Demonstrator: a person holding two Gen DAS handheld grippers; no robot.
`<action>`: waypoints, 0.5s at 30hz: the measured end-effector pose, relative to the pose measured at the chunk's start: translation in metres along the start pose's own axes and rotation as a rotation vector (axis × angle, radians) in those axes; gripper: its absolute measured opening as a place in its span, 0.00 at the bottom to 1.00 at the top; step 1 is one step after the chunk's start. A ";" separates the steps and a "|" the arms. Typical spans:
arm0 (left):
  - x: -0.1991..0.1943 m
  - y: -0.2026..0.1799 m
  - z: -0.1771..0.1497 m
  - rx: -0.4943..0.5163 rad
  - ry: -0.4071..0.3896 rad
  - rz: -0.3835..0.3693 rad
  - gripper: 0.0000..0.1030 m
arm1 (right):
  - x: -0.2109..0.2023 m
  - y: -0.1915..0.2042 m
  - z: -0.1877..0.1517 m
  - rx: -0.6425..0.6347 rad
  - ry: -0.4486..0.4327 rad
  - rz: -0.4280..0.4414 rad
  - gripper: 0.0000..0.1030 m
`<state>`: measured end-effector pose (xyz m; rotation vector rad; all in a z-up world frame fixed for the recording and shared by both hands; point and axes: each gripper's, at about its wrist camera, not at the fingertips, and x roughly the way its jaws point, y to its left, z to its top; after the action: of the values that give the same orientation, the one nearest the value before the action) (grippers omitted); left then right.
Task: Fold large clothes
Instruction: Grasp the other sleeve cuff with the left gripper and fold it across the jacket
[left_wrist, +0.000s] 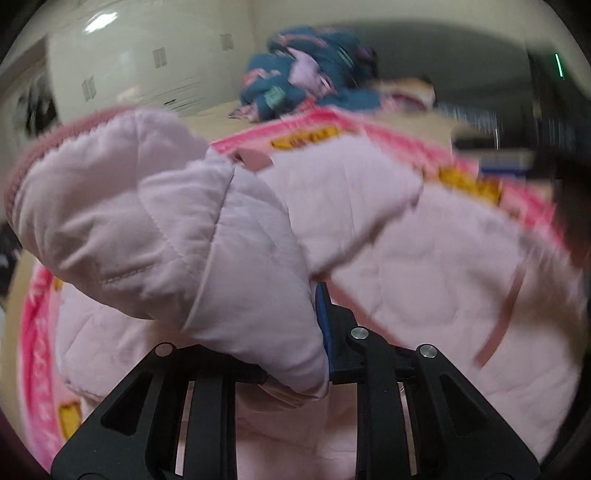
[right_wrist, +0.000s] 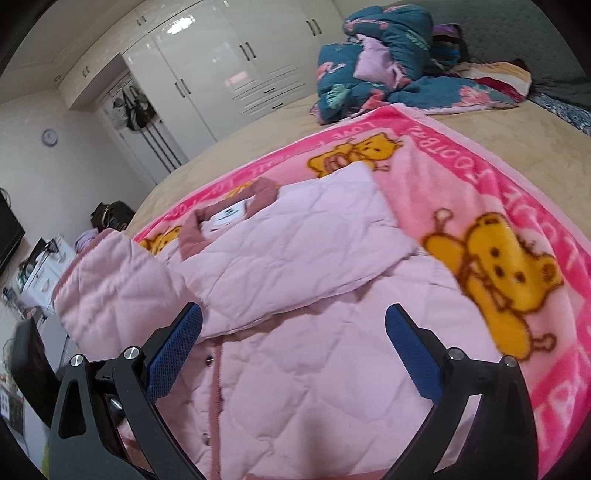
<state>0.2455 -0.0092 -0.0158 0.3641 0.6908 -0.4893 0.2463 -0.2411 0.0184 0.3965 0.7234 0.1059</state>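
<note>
Pink quilted jacket (right_wrist: 303, 295) lies on the bear-print blanket (right_wrist: 491, 236) mid-fold, its left sleeve (left_wrist: 207, 258) clenched in the left gripper (left_wrist: 325, 332) over the body, the right gripper (right_wrist: 293, 354) spread empty; next, lay the sleeve flat.

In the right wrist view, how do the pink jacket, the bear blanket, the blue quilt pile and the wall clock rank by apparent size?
1. Bear blanket and pink jacket: too close to rank, since the jacket lies nearer the camera.
2. Blue quilt pile.
3. Wall clock.
</note>
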 end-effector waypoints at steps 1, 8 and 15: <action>0.004 -0.006 -0.003 0.037 0.011 0.018 0.16 | -0.001 -0.003 0.001 0.005 -0.003 -0.004 0.96; 0.008 -0.016 -0.015 0.098 0.041 0.002 0.24 | -0.004 -0.022 0.005 0.043 -0.016 -0.035 0.96; 0.014 -0.026 -0.013 0.098 0.057 -0.052 0.47 | -0.008 -0.028 0.008 0.060 -0.021 -0.050 0.96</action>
<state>0.2338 -0.0282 -0.0386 0.4545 0.7348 -0.5654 0.2444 -0.2714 0.0179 0.4363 0.7168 0.0333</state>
